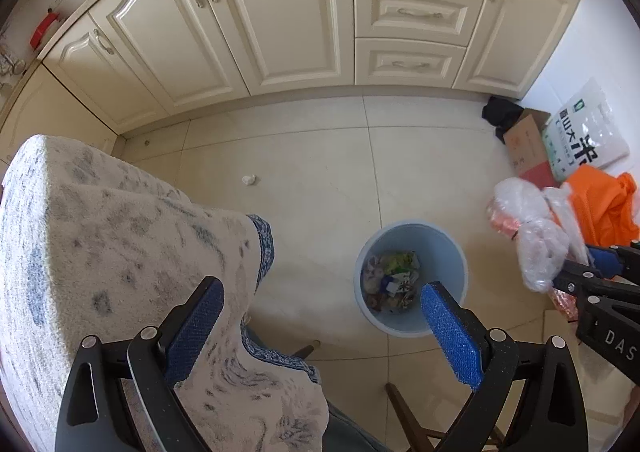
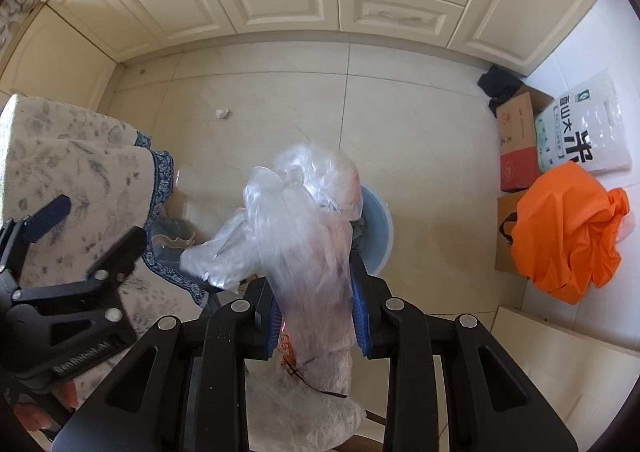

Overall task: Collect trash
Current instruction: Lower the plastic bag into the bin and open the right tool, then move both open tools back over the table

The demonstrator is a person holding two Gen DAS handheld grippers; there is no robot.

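A light blue trash bin (image 1: pixel 448 252) stands on the tiled floor, with wrappers and scraps inside. My left gripper (image 1: pixel 320 316) hangs above it, wide open, nothing between its blue pads (image 1: pixel 452 336). My right gripper (image 2: pixel 314 316) is shut on a crumpled clear plastic bag (image 2: pixel 304 220) with orange print. That bag (image 1: pixel 536 236) hangs to the right of the bin in the left wrist view and hides most of the bin (image 2: pixel 378 228) in the right wrist view. A small white paper wad (image 1: pixel 249 180) lies on the floor nearer the cabinets.
A table with a blue-patterned white cloth (image 1: pixel 100 252) fills the left. Cream cabinets (image 1: pixel 280 20) line the far wall. At right sit a cardboard box (image 2: pixel 516 140), a white rice sack (image 2: pixel 588 124) and an orange bag (image 2: pixel 568 228). A wooden chair leg (image 1: pixel 404 408) shows below.
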